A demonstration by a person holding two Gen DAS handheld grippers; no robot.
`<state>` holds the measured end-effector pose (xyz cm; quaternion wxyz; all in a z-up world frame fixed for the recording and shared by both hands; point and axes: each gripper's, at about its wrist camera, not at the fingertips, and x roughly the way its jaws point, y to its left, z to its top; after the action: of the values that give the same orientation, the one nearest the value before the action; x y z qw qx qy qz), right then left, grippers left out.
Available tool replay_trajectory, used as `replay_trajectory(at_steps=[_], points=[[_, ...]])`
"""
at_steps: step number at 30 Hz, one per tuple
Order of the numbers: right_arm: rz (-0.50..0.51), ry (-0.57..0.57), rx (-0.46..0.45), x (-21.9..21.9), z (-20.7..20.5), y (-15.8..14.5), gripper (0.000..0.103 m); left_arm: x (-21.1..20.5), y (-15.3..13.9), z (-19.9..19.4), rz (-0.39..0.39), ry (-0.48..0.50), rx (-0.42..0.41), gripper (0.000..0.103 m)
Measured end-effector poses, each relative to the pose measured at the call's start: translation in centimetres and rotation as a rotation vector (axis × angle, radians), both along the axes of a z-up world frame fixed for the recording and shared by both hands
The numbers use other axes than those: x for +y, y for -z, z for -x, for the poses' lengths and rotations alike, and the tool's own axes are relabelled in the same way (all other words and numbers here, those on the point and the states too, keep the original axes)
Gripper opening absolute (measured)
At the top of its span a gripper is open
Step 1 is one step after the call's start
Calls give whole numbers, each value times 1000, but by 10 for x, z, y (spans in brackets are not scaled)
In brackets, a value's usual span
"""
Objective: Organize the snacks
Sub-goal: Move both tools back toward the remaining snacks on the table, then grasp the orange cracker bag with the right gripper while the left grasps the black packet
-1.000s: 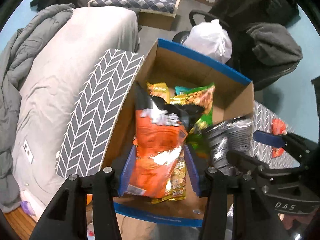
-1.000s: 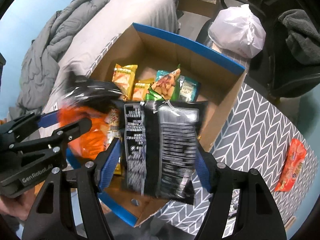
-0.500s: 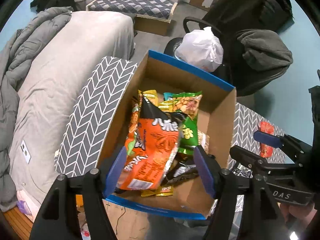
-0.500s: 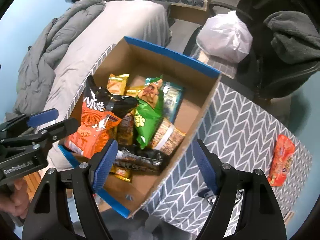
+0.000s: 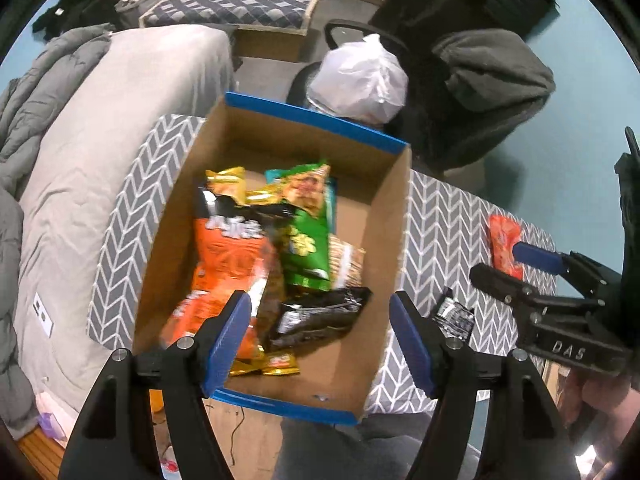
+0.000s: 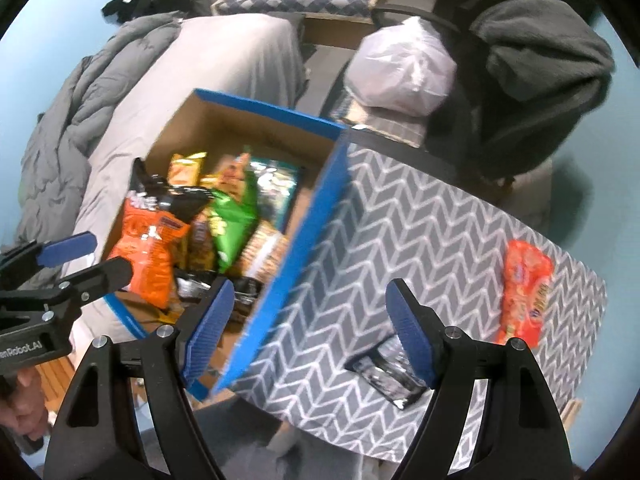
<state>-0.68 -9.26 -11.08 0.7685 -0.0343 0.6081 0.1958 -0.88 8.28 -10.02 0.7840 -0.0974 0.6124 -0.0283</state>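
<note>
Both my jaws spread wide, empty. Nearest: small black packet (image 6: 386,372) flat on table (image 6: 420,232) by right gripper (image 6: 310,330). Light, crinkly, slippery; pinch an edge. Beyond it, orange pack (image 6: 524,288): soft, grip mid-body. Left gripper (image 5: 320,338) over box (image 5: 394,216).

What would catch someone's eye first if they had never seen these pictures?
The open cardboard box with blue edges at the centre of the left wrist view, crammed with snack bags, the large orange chip bag loudest at its left side. Right of the box, on the grey chevron-patterned tabletop, lie an orange-red snack packet and a small black foil packet.
</note>
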Motion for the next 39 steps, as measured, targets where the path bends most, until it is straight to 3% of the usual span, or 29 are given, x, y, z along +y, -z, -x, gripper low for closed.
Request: replay_trajectory(at_steps=[23, 35, 39], points=[[58, 219, 17, -168, 13, 10, 79, -123, -4, -10, -18, 135, 35, 76], [70, 262, 68, -228, 13, 40, 79, -161, 31, -10, 17, 48, 155, 76], [69, 272, 87, -244, 6, 57, 79, -172, 40, -10, -6, 23, 164, 76]])
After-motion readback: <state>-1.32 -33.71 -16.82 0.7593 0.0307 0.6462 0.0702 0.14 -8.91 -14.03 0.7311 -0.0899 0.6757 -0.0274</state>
